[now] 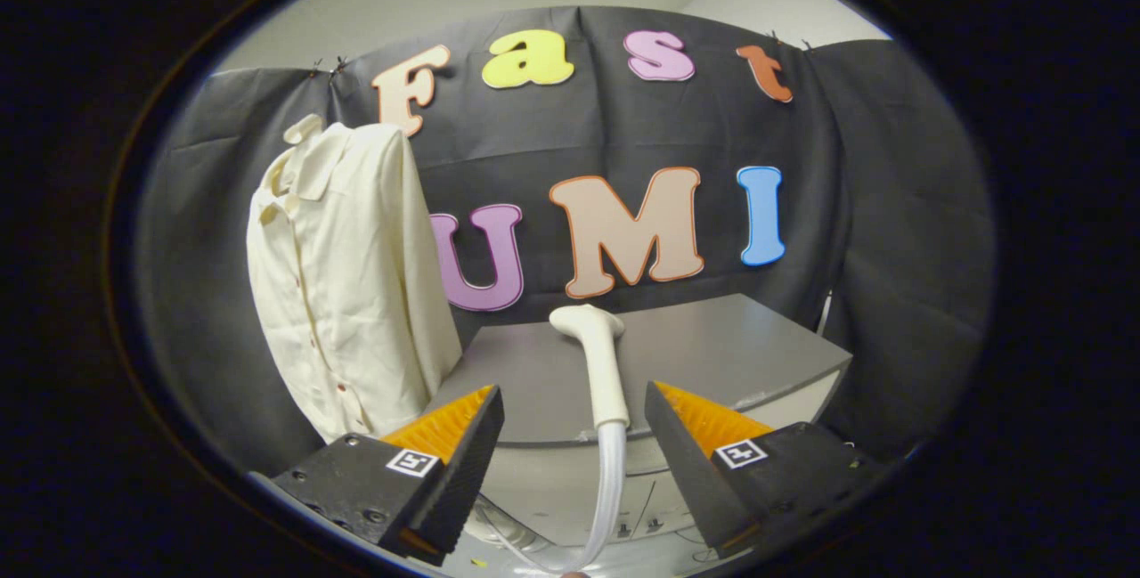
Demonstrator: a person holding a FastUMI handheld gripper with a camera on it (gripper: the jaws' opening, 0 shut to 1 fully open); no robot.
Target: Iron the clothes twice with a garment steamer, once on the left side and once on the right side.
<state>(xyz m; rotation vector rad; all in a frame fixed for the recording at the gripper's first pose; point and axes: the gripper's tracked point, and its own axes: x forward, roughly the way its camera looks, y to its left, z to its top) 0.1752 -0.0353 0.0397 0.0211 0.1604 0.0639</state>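
Gripper [574, 435] fingers spread wide, clamped on nothing. Garment steamer [598, 364] lies in the gap between them, touching neither; its handle runs away from the fingers, head [588, 321] at the far end. Clear hose [607, 489] drops from the steamer's near end, below the fingertips. The steamer rests on a grey table [712, 355]; the top is bare right of the steamer out to the table's far corner. Left of the steamer, past the table's edge, a cream shirt [347, 275] hangs buttoned against the black cloth wall [891, 204]. Pale ceiling above.

Dim, soft light; fisheye-warped edges
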